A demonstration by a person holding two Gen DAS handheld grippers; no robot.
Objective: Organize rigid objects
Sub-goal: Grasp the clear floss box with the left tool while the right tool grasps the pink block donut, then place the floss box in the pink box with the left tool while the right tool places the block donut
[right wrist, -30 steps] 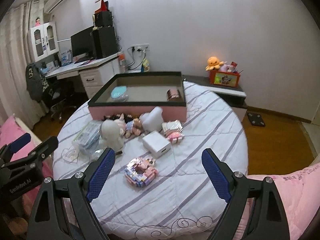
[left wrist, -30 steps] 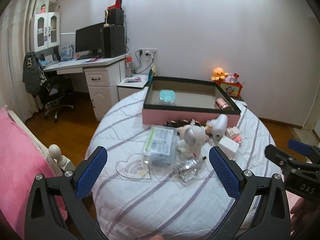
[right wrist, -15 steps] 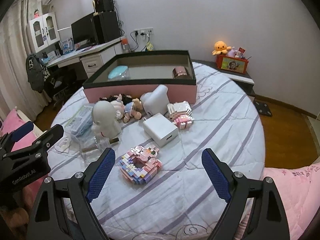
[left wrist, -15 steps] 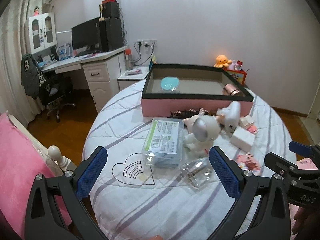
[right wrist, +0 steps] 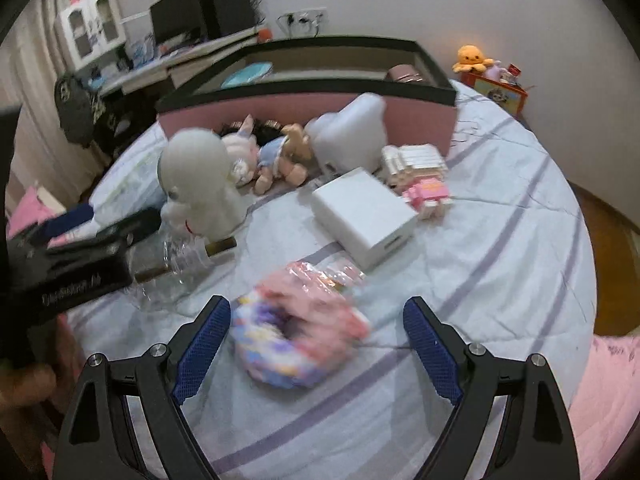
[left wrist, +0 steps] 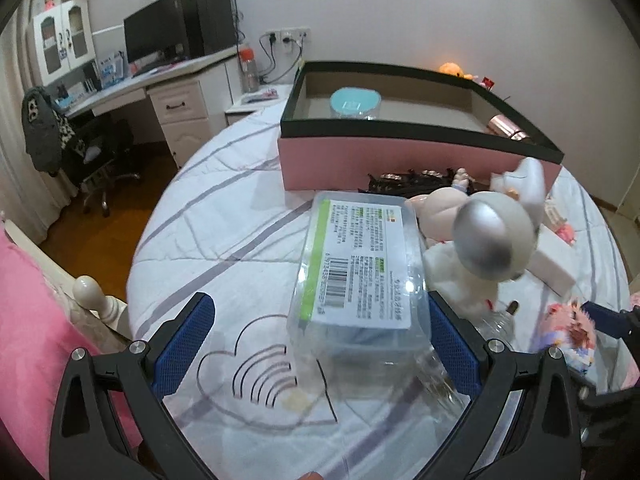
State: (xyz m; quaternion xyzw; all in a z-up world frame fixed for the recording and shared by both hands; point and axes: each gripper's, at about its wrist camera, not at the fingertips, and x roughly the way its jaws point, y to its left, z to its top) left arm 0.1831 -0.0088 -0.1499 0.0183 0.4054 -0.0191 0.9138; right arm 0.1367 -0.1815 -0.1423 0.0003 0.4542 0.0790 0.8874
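grippers are both open, each straddling its own target on the round striped bed. left gripper has its blue pads spread wide around the clear box, the labelled one lying lengthwise toward the pink tray; the right pad looks just beside the box's near right corner, the left pad well clear of it, nothing pinched. right gripper stands equally wide over the brick ring, a pastel block-built loop (blurred in this view), with neither pad touching it.

the tray sits at the far side of the bed and already holds a teal lid and a rose-gold tin. near its front wall crowd an astronaut figure, dolls, a white box and a small brick house.

the step in hand seems to be settling onto a grasp. for the clear box, i would shift the left gripper leftward so the box is centred, since closing off-centre would likely shove it sideways into the astronaut. its smooth plastic walls may slip or flex, so grip low and squarely across the narrow width. a clear bottle lies close at the right and should stay outside the pads. the brick ring is probably fragile; close gently across its full width, not on one edge.
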